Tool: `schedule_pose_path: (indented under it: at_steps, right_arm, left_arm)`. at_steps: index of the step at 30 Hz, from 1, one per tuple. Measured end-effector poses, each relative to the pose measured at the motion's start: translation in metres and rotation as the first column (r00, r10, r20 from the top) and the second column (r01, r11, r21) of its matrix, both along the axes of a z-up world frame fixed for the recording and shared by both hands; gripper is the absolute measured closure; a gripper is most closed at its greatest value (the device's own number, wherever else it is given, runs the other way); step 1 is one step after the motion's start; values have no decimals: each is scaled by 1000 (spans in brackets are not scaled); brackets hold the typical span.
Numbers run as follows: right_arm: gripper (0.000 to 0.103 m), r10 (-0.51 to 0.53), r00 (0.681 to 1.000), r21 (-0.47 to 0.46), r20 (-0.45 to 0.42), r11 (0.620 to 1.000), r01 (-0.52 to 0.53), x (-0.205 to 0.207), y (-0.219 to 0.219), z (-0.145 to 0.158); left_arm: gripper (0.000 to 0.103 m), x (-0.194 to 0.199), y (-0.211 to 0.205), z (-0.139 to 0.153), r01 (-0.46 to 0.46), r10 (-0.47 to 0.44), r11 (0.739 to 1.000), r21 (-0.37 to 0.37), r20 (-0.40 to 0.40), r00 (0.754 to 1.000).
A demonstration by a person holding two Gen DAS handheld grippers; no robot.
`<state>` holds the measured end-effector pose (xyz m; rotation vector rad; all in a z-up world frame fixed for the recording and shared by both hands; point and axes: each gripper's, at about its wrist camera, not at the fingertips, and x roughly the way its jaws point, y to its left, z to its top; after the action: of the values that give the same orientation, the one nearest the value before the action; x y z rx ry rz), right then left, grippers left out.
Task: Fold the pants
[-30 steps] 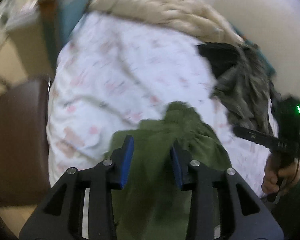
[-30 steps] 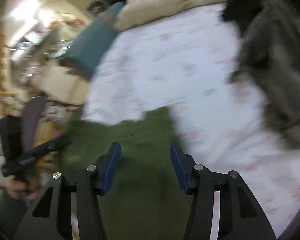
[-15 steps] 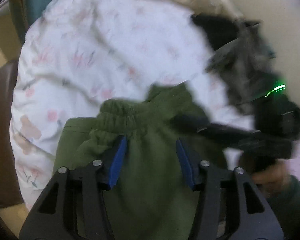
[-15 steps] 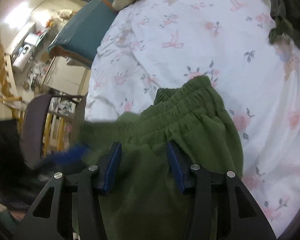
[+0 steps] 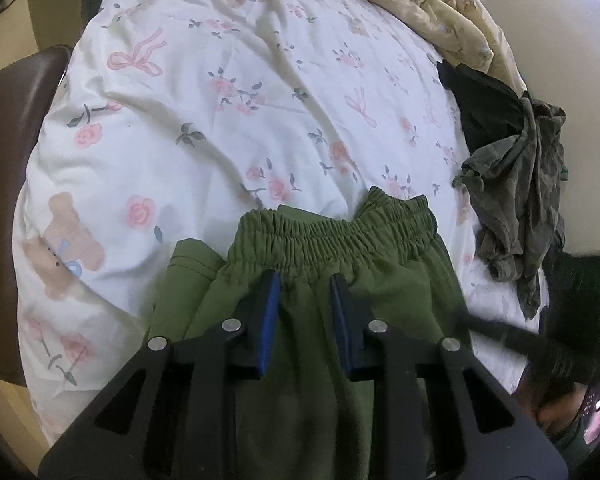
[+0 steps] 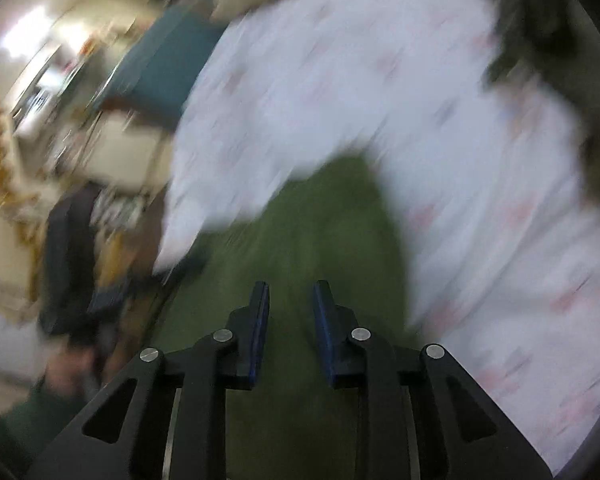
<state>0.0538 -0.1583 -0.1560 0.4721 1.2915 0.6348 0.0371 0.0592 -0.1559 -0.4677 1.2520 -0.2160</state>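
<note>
Bedding serves as your work surface: a floral sheet [image 5: 228,128]. Nearest, your left gripper [image 5: 305,280] sits over the green pants [image 5: 340,272] just below the waistband; its jaws have just been closing, fabric between them, grip unconfirmed. Your right gripper [image 6: 288,288] likewise, view blurred. Count: one pants, one dark clothes heap [image 5: 516,184], one quilt [image 5: 428,4] farthest.

The right wrist view is smeared throughout, so the green pants [image 6: 320,232] show no detail there. In the left wrist view the pants run off the bottom edge, and the right claw [image 5: 500,330] is a dark blur.
</note>
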Motion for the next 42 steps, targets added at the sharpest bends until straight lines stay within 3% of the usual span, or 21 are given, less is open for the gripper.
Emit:
schedule_pose_path:
  at_steps: [2,4,5,7,10,11,14,18,20,21,22,23,25,28,29,30,31,35,36,38,42]
  right_arm:
    - [81,15,1000,-179,25,984,-10,-8,7,-10]
    - [84,-45,996,-356,80,932,71,-4,-7,-18]
    - [74,-121,988,-421,93,895,149,-1,-25,-20]
    - [74,-220,974,-355,58,907,226,-3,-52,-12]
    - [74,-173,983,-283,61,942,183,-17,-60,13]
    - [70,-158,984,-275,80,945,174,-27,-62,24]
    - [38,-152,987,-200,59,967,161,-54,-73,32]
    - [39,-174,985,-163,21,971,175,-62,-73,12]
    - [44,-188,981,-158,-42,971,179,-59,-66,-5]
    - [59,-160,986,-174,-54,973,148,-60,-57,-10]
    - [69,-135,989,-194,-52,973,123,-59,-52,-12]
    - [90,-101,994,-219,-40,971,90,-56,-46,-14]
    - [102,-86,996,-275,10,958,85,-55,-46,-10]
    - [103,-199,978,-437,61,876,206,-52,-72,-14]
    - [103,-257,966,-431,39,867,248,-51,-86,-17]
    - [103,-295,955,-352,-14,895,272,-51,-96,-19]
    - [103,-306,951,-292,-41,914,281,-52,-99,-18]
    - [90,-268,963,-108,-33,959,263,-63,-92,4]
    - [61,-254,967,-93,-34,964,250,-65,-88,6]
    - [13,-224,973,-80,-54,972,220,-67,-80,6]
    - [13,-173,980,-59,-98,984,167,-69,-73,-6]
  left_arm:
    - [79,1,-2,-1,23,-23,1000,6,9,1000]
    - [79,1,-3,0,46,-46,999,7,16,999]
    - [79,0,0,2,47,-47,999,6,17,999]
    - [71,-6,8,14,21,-21,1000,-20,23,1000]
    - [54,-26,21,40,-1,5,999,-44,78,997]
    - [54,-34,26,47,-14,16,1000,-20,87,996]
    - [53,-57,45,52,-67,66,998,21,73,995]
    - [53,-78,55,29,-104,104,994,18,2,995]
    - [54,-84,51,18,-91,91,996,1,1,996]
    - [60,-86,49,16,-80,79,997,9,15,997]
    - [80,-87,46,15,-66,64,997,36,45,997]
    - [85,-88,45,15,-51,49,998,42,64,997]
    - [94,-90,50,18,-65,61,997,40,80,995]
    - [93,-93,60,20,-111,107,993,42,82,991]
    - [89,-93,63,19,-126,123,992,31,75,990]
    - [82,-94,65,19,-139,138,990,17,60,989]
    - [64,-94,65,18,-148,148,989,10,40,988]
    - [24,-107,75,29,-220,221,975,-26,26,975]
    - [14,-111,78,31,-239,239,971,-24,31,970]
    - [9,-118,84,30,-263,263,964,-31,26,964]
    - [8,-122,82,6,-208,201,973,-100,-74,977]
